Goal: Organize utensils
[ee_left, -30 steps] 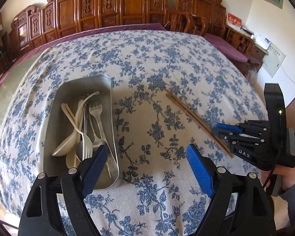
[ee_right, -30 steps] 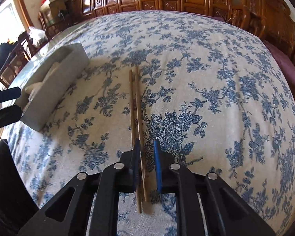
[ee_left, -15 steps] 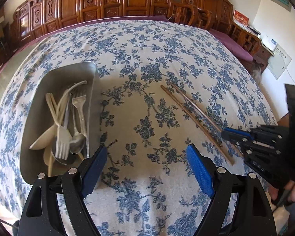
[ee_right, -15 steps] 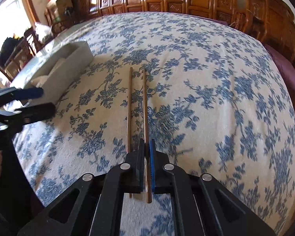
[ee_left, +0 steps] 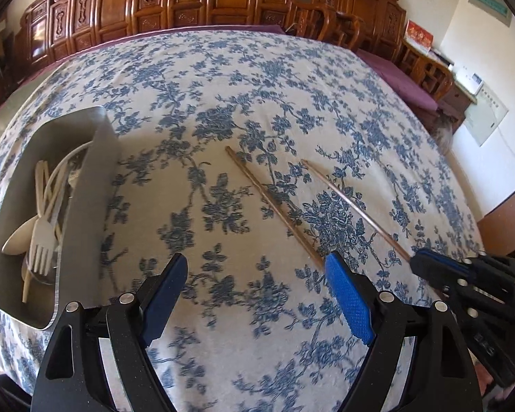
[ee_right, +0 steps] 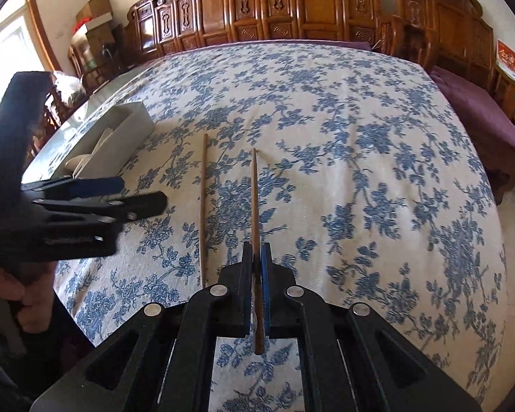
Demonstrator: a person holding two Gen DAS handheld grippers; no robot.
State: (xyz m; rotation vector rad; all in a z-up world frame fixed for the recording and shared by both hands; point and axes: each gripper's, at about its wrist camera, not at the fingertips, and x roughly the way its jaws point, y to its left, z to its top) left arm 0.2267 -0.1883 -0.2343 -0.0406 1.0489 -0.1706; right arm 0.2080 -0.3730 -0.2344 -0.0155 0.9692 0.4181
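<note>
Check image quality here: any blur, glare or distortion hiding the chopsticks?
Left wrist view: fisheye bows the table, slight motion blur, both chopsticks readable. Right wrist view: window glare at upper left, the held chopstick sharp in the right gripper, tray washed out.

I see woven cloth, matt with a blue floral print, on the tabletop, a dull brushed-metal tray, two thin wooden chopsticks, pale matt plastic cutlery, and glossy carved wooden chairs behind

Two chopsticks, one metal tray, two tools. In the tray: one fork, one spoon; the rest cannot be counted.
</note>
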